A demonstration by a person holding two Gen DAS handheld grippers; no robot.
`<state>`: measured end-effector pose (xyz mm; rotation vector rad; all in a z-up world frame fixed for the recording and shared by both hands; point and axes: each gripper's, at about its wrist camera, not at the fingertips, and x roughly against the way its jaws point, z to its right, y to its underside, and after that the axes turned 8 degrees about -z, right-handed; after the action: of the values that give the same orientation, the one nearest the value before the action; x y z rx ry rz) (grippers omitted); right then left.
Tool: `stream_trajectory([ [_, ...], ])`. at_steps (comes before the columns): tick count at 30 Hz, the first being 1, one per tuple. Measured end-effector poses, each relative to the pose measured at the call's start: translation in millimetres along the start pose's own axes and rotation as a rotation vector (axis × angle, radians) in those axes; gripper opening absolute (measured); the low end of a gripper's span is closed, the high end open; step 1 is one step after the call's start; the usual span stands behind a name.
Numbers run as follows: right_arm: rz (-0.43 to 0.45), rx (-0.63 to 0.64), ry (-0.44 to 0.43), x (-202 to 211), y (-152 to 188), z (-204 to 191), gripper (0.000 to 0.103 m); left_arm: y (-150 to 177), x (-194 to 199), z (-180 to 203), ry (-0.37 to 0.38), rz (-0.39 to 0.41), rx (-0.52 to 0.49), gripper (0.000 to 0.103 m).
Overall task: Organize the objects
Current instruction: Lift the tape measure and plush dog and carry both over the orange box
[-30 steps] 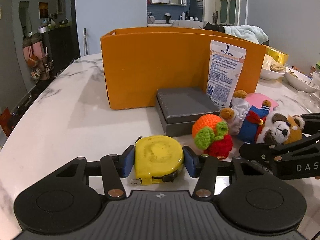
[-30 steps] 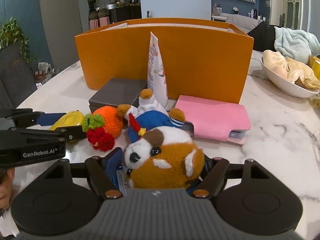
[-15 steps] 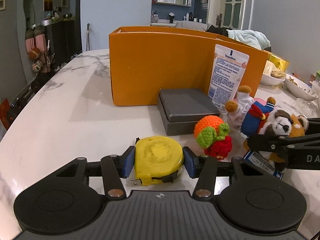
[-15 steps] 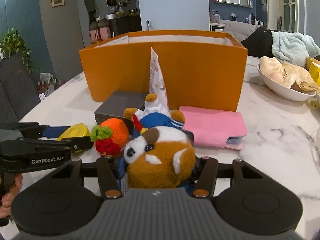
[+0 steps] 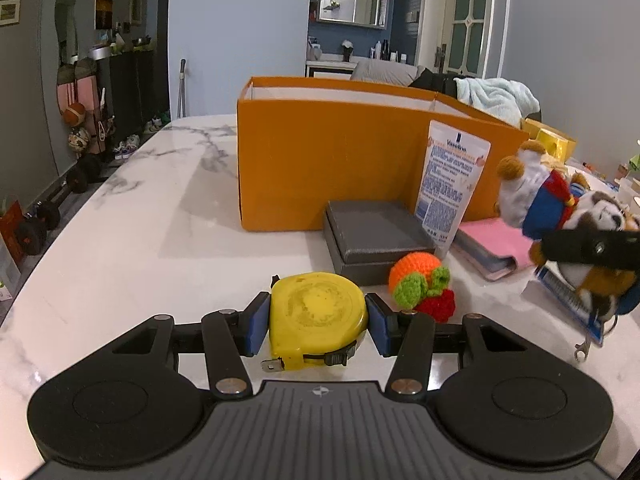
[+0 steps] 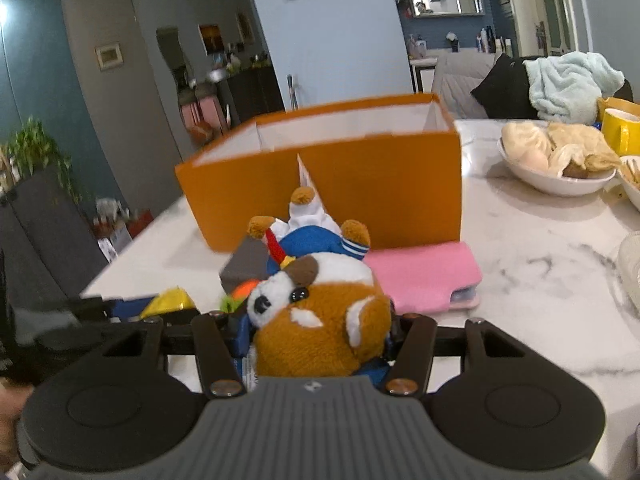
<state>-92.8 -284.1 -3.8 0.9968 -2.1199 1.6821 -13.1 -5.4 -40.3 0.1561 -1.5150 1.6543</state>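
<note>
Left wrist view shows the left gripper clamping a yellow tape measure low over the marble table, the right gripper squeezing a plush toy (lifted clear), and beyond them the orange box.

The right gripper is carrying the plush toy up off the marble table; in the left wrist view the plush toy is now hanging well above the tabletop with its paper tag dangling beneath it, where a second ago it was lying beside the crocheted fruit. The pink case is coming into plain sight behind where the toy lay. From the right wrist view the orange box is showing its white inside as the camera is rising
</note>
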Motion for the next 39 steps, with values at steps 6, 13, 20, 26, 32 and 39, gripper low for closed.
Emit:
stream_trajectory([
  [6, 0.004, 0.018, 0.023, 11, -2, -3, 0.059, -5, 10, 0, 0.002, 0.016, -0.005, 0.059],
  [13, -0.016, 0.012, 0.048, 18, 4, -1, 0.059, -15, 25, 3, 0.006, 0.033, -0.014, 0.059],
  [20, 0.011, 0.006, 0.059, 27, -9, 3, 0.059, -40, 33, 12, 0.010, 0.072, -0.027, 0.059],
  [26, 0.050, 0.055, 0.054, 31, -41, -1, 0.059, -75, 36, 21, 0.016, 0.128, -0.051, 0.059],
  [32, 0.111, 0.094, 0.037, 33, -89, -5, 0.059, -119, 33, 20, -0.002, 0.193, -0.062, 0.059],
  [39, 0.164, 0.116, 0.029, 5, -167, -4, 0.060, -189, -9, 16, -0.044, 0.211, -0.060, 0.059],
])
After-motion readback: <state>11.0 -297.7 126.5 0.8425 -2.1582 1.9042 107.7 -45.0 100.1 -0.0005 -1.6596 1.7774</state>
